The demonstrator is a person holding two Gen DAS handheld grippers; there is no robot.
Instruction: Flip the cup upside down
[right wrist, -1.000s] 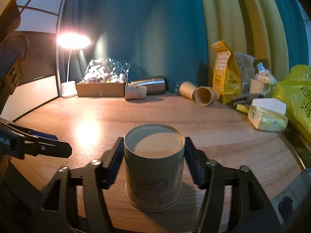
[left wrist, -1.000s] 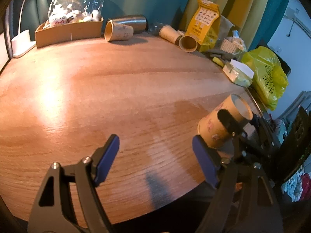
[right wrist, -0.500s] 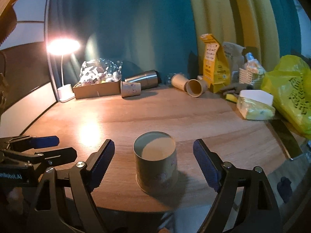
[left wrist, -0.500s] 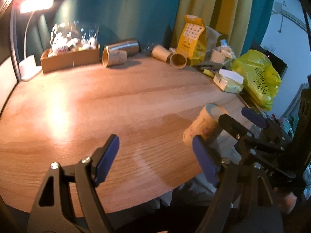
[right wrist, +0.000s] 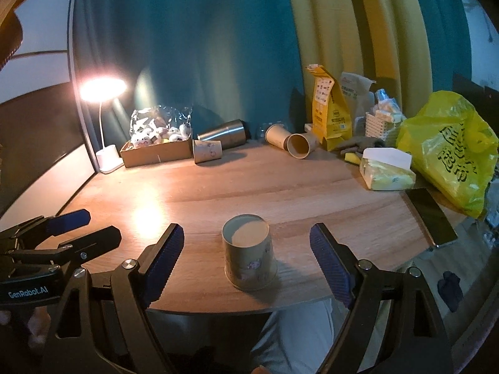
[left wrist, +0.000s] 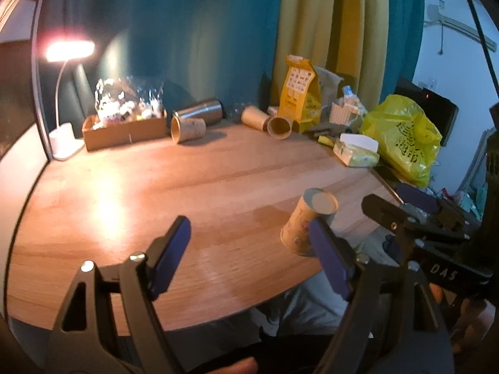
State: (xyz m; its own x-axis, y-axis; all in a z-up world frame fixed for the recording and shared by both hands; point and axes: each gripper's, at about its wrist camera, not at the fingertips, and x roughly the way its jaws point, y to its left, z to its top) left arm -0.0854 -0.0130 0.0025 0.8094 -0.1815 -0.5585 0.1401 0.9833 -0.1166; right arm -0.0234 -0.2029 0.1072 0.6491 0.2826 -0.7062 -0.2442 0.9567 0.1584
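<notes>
- The paper cup [right wrist: 249, 252] stands on the wooden table [right wrist: 280, 187], near the front edge, with the wide rim down and the flat closed base up. From this it seems that the flip is already made.
- It looks like a thin paper cup with a small printed picture on the wall, so it is probably very light. It would slide or tip over from a small push.
- The wall is likely soft; a strong squeeze could dent it. The paper surface should give the ribbed blue pads enough friction.
- If it must be taken again, the best place seems to be the middle of the wall, one pad on each side, with gentle pressure. The base and the rim are stiffer but easier to slip from.
- The right gripper [right wrist: 246, 258] is wide open and holds nothing. In the right wrist view the cup stands between its two fingers [right wrist: 163, 255], about in the middle, touching neither pad.
- The left gripper [left wrist: 249, 252] is also wide open and empty, over the front part of the table.
- In the left wrist view the cup [left wrist: 307, 221] appears just behind the right-hand finger [left wrist: 327, 258], partly hidden by it, and not between the fingers. Whether they touch cannot be told; probably the cup is only farther away.
- Other cups [right wrist: 207, 151] lie on their side at the far edge of the table, well apart from both grippers.
</notes>
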